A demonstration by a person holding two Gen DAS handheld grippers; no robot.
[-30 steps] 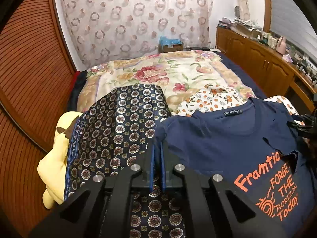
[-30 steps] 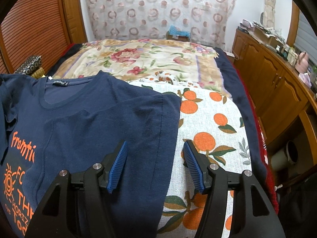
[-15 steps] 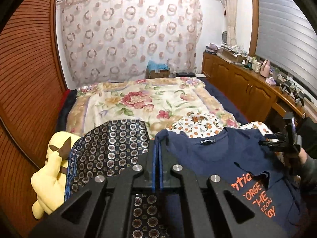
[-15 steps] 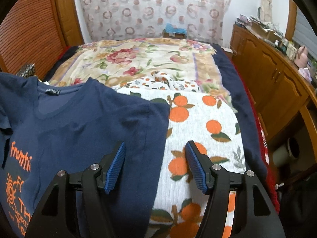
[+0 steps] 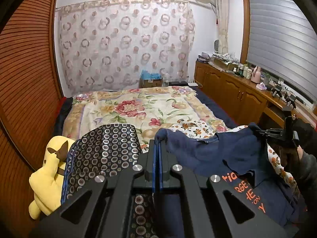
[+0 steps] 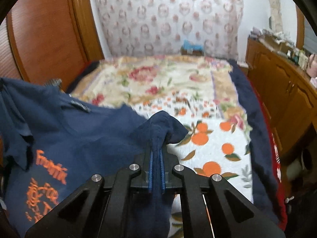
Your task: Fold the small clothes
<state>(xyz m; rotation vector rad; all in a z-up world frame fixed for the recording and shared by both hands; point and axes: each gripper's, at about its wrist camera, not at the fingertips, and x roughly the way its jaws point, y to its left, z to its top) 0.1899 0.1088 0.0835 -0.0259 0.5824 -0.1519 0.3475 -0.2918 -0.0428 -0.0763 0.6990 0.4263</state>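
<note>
A navy T-shirt (image 5: 208,154) with orange lettering hangs between my two grippers above the bed. My left gripper (image 5: 158,144) is shut on the shirt's left shoulder corner. My right gripper (image 6: 156,144) is shut on the shirt's (image 6: 83,138) right shoulder corner, cloth bunched between the blue pads. The right gripper also shows at the right of the left wrist view (image 5: 277,132), held in a gloved hand. The shirt's collar sags between the two grips and its lower part lies on the bed.
The bed carries a floral quilt (image 5: 138,107), an orange-print cloth (image 6: 210,138), a dark circle-patterned cloth (image 5: 107,148) and a yellow plush toy (image 5: 45,176). A wooden wardrobe (image 5: 25,79) stands left. A wooden cabinet (image 5: 237,93) runs along the right.
My right gripper has shut on the shirt's right shoulder. Both grippers have lifted, raising the shirt's top edge off the bed.
</note>
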